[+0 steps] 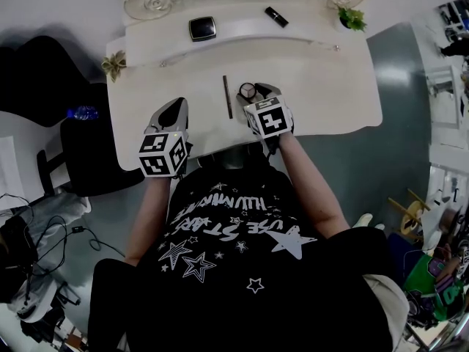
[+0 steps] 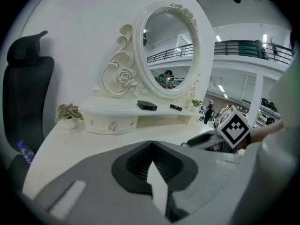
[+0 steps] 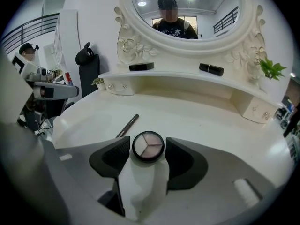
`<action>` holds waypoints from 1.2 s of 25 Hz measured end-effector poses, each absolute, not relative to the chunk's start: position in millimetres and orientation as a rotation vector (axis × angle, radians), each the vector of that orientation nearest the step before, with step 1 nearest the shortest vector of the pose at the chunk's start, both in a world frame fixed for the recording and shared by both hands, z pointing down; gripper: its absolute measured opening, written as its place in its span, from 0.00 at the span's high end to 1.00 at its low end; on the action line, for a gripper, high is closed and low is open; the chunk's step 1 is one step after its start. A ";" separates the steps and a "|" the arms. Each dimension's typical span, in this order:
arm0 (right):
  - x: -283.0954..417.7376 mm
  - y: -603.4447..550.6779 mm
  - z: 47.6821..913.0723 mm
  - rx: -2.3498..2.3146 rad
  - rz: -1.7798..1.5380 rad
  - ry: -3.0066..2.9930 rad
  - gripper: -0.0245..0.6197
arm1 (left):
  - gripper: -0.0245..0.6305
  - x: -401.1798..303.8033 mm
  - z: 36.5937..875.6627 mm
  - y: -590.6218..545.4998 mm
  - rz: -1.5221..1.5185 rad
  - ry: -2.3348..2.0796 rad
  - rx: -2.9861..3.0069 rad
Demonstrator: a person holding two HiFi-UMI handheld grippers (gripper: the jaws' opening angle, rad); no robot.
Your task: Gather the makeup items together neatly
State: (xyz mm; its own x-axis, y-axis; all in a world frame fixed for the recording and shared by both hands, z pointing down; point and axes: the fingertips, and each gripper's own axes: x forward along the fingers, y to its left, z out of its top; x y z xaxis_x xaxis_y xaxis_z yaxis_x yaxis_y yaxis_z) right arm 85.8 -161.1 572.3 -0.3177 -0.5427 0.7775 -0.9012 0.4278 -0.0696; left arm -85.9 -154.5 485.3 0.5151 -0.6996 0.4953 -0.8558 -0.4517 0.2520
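Checking right gripper [image 3: 147, 142] first: jaws apart, pointing down at the white vanity table [image 1: 330, 86], with the round eyeshadow palette [image 3: 148, 146] lying flat on the tabletop between the two pads. The pads sit just beside its rim on either side and don't look like they're pressing, so it's not a grip. Brown pencil [image 3: 127, 125] lies on the table just left of the palette, close but not touching. Left gripper [image 2: 151, 144] is parked over the table's near left edge, well apart from the items, jaws closed tip to tip with nothing between them. Other makeup is up on the raised shelf [image 1: 242, 29] under the mirror [image 3: 183, 13]: square black compact [image 1: 202, 28] left of centre, black tube [image 1: 276, 16] to its right, the two well apart. One small plant [image 1: 113, 64] stands at the left end of the table and another plant [image 1: 352, 18] at the right end of the shelf.
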 end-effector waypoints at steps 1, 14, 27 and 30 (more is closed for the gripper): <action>85.9 -162.2 568.6 1.222 0.674 -2.006 0.54 | 0.96 -85.6 484.6 -155.3 0.441 -1.275 2.287; 131.8 -215.4 490.0 1.462 0.640 -2.108 0.42 | 0.96 -81.4 464.5 -179.0 0.377 -1.336 2.299; 191.2 -314.1 447.8 1.562 0.493 -2.075 0.51 | 0.96 -83.5 456.4 -200.2 0.340 -1.463 2.235; 191.4 -330.9 453.7 1.513 0.479 -2.068 0.54 | 0.96 -87.3 457.7 -201.8 0.345 -1.496 2.206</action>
